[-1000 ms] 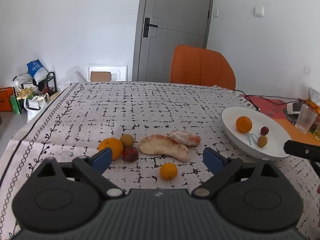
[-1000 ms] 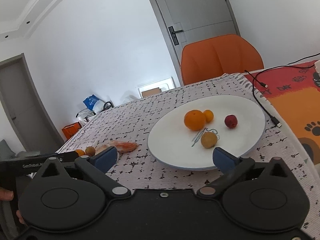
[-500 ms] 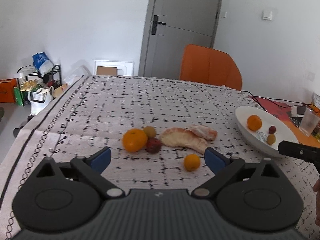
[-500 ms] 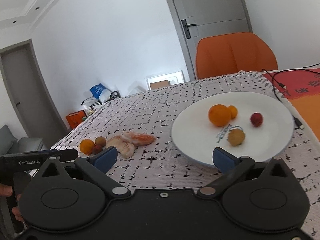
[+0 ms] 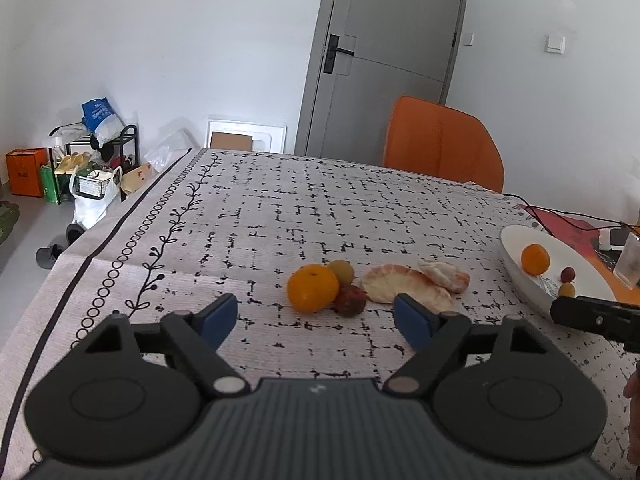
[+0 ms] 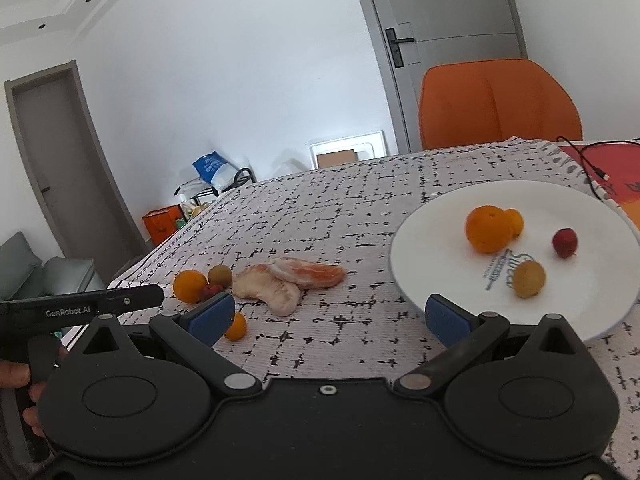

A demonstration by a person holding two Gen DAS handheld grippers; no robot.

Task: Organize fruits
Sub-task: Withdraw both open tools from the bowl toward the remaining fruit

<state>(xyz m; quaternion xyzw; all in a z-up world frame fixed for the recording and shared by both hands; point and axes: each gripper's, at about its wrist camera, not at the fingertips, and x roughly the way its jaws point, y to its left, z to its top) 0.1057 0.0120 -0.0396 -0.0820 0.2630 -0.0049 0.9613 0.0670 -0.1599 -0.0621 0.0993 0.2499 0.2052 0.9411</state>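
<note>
On the patterned tablecloth lie an orange (image 5: 312, 288), a greenish round fruit (image 5: 341, 271), a dark red fruit (image 5: 350, 300) and two peeled pomelo pieces (image 5: 404, 289). A small orange (image 6: 236, 326) lies nearer, seen in the right wrist view beside the left pad. My left gripper (image 5: 316, 322) is open and empty, just short of the orange. The white plate (image 6: 432, 232) holds an orange (image 6: 486, 229), a small orange, a red fruit (image 6: 565, 242) and a yellow fruit (image 6: 529, 279). My right gripper (image 6: 330, 316) is open and empty, between the pile and the plate.
An orange chair (image 5: 442, 150) stands at the table's far side. A black cable (image 6: 592, 160) and an orange mat lie right of the plate. A glass (image 5: 631, 262) stands behind the plate. Bags and a rack (image 5: 96, 160) sit on the floor at left.
Both grippers have swung left. The fruit pile now sits centred ahead of my left gripper and closer; the plate has slid to the right in both views. Jaws stay open.
</note>
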